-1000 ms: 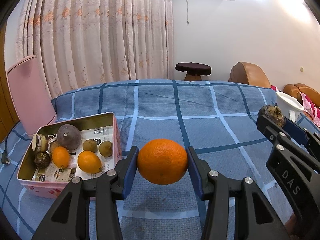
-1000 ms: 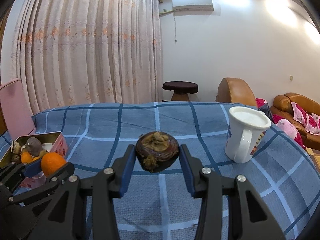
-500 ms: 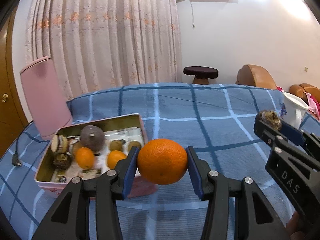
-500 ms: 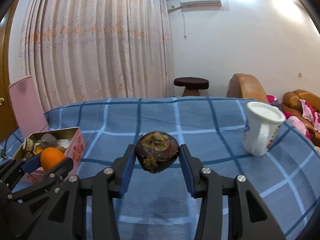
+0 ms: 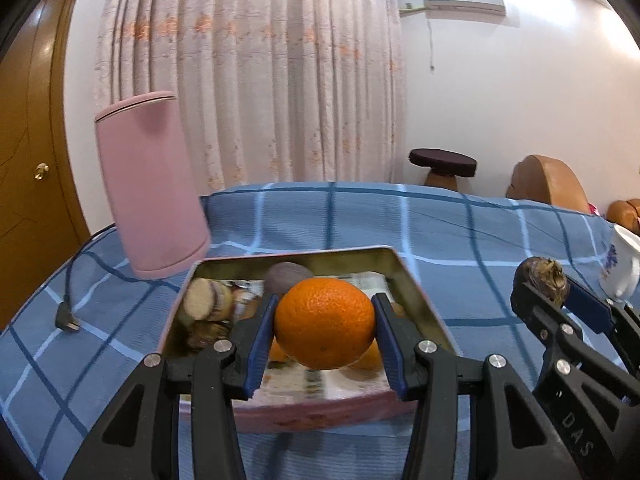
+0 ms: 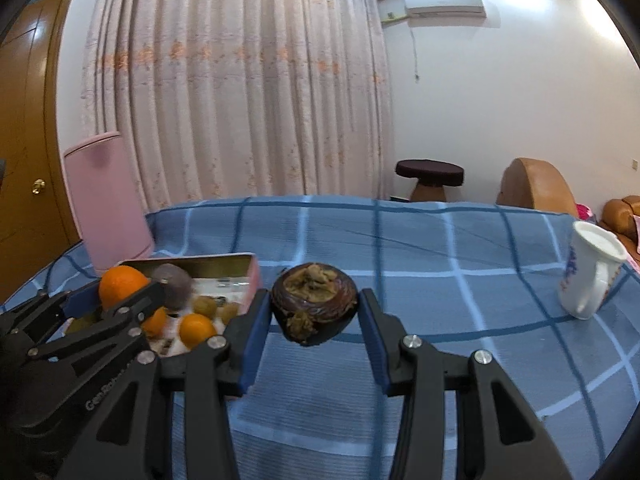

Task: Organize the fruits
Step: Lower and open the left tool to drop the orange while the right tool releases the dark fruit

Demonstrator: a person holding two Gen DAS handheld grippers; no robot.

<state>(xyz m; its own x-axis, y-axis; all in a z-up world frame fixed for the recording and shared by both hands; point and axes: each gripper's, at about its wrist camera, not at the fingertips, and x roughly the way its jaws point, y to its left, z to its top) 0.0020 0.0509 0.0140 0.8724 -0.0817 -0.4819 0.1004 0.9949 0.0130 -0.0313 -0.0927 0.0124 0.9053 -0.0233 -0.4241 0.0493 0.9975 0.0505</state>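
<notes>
- Both grippers have swung left toward the tin [image 5: 416,304] on the blue checked cloth.
- Left gripper [image 5: 325,330] clamps a firm orange [image 5: 325,322] by its sides, over the tin.
- Right gripper [image 6: 315,312] squeezes a dark, softer-looking fruit [image 6: 315,306] beside it; grip gently.

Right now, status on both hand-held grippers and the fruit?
Left hand-held gripper shut on orange, over the tin. Right hand-held gripper shut on mangosteen, beside the tin. Tin holds other fruit; nothing blocking.
</notes>
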